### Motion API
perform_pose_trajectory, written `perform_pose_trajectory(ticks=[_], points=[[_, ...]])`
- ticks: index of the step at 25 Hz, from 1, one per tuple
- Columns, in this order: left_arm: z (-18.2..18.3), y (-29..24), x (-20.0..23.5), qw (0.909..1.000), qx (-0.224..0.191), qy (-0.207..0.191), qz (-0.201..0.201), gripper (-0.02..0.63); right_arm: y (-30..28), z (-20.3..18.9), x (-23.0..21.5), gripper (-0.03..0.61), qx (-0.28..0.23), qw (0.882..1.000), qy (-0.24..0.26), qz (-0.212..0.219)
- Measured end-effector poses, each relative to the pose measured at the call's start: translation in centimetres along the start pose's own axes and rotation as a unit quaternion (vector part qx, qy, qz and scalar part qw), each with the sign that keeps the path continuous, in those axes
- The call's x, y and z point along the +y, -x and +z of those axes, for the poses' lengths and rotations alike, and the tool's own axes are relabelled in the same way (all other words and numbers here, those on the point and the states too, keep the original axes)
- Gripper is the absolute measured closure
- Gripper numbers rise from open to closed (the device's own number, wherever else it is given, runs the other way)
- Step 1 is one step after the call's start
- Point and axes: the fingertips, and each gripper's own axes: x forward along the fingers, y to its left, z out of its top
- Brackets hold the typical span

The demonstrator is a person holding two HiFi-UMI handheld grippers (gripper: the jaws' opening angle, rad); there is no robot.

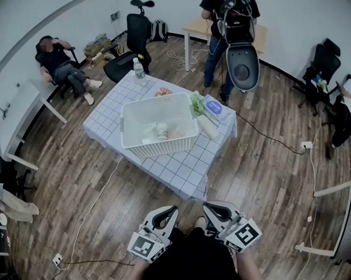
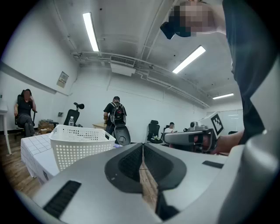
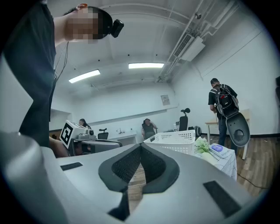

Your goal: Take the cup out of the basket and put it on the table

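— Where is our cup (image 1: 162, 130)?

— In the white basket (image 1: 158, 147), near the front wall and about the middle, with a pale item just beside it on each side. It is too small for us to tell whether it stands upright.

— And the basket?

— On the checked table (image 1: 108, 116), well ahead of us. Bare cloth lies to its left and in front. Greens (image 1: 196, 104) and a blue-labelled packet (image 1: 214, 108) crowd the right.

— Our grippers?

— The left gripper (image 1: 168, 213) and right gripper (image 1: 211, 210) are close to our body, well apart from the table. Both have their jaws pressed together with nothing between them.

— So the reach is not yet begun.

— We judge so. We should step up and open one gripper wide before it passes the rim. Then we come down from above, not across the wall, and close on the cup alone, clear of its neighbours. We lift straight until it clears the rim and set it on the bare cloth at the left.
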Motion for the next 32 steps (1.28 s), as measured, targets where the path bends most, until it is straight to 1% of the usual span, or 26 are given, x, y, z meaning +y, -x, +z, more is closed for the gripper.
perform_pose_trajectory(ticks=[6,11,18,22,26,32], points=[[0.0,-0.9,-0.6,1.0000,0.002,-0.001,0.000,0.597,0.5,-0.1,-0.6,0.554,0.002,1.000,0.002,0.005],[-0.1,-1.7,-1.2,1.0000,0.004,0.003,0.008,0.597,0.9,-0.2,-1.2,0.554,0.001,1.000,0.000,0.016],[-0.8,-2.7,-2.4,0.9995,0.013,0.014,0.027,0.597,1.7,-0.9,-1.8,0.554,0.013,0.999,-0.014,0.051],[-1.2,-3.1,-2.8,0.9988,0.016,0.022,0.041,0.597,1.5,-1.3,-2.6,0.554,0.020,0.998,-0.019,0.060],[-1.3,-3.3,-2.8,0.9990,0.021,0.019,0.035,0.597,0.4,-1.3,-2.9,0.554,0.023,0.997,-0.028,0.063],[-1.0,-3.8,-0.1,0.9997,0.015,0.002,0.019,0.597,-2.6,-0.7,-3.6,0.554,0.021,0.998,-0.023,0.047]])
